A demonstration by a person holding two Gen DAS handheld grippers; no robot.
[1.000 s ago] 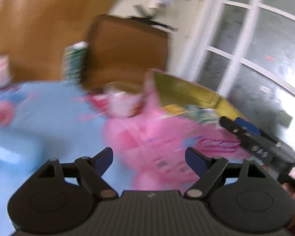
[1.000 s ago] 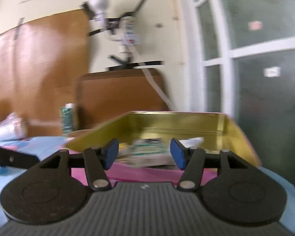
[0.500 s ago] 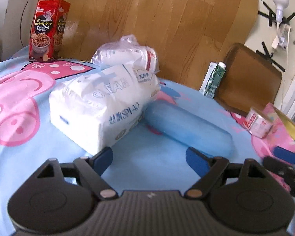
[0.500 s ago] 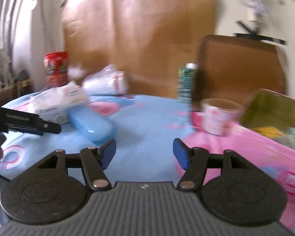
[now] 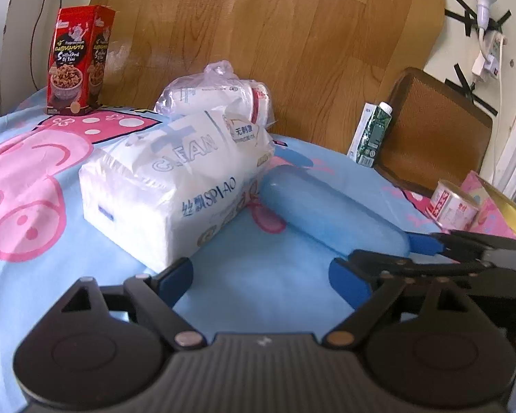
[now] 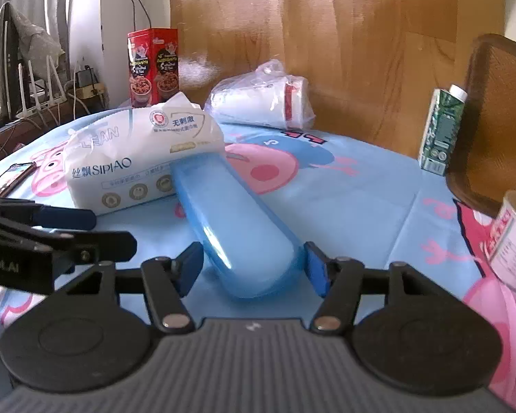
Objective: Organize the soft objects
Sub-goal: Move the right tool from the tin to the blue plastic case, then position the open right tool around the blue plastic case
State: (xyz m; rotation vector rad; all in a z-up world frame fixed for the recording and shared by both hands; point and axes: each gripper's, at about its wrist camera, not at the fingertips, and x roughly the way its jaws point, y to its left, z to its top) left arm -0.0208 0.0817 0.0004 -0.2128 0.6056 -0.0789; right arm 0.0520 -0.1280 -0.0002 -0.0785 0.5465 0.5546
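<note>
A white soft tissue pack (image 5: 168, 189) (image 6: 134, 158) lies on the blue cartoon tablecloth (image 5: 258, 275). Behind it sits a bagged white bundle (image 5: 216, 99) (image 6: 261, 103). A light blue oblong case (image 5: 330, 216) (image 6: 237, 220) leans against the pack. My left gripper (image 5: 263, 277) has nothing between its opening jaws, and its left finger is just short of the pack's near corner. My right gripper (image 6: 254, 261) straddles the near end of the case with its jaws closing, the pads close beside the case. One of its blue fingers (image 5: 425, 243) shows from the side.
A red snack box (image 5: 79, 58) stands at the back left and a green carton (image 5: 373, 134) by a brown chair back (image 5: 437, 130). A can (image 5: 454, 206) and a gold tin (image 5: 512, 213) lie at the right. A phone (image 6: 10, 179) rests at the left edge.
Both views swung left, away from the gold tin and pink patch, onto the tissue packs. The right gripper came up to the near end of the blue case. The left gripper's jaws spread wider.
</note>
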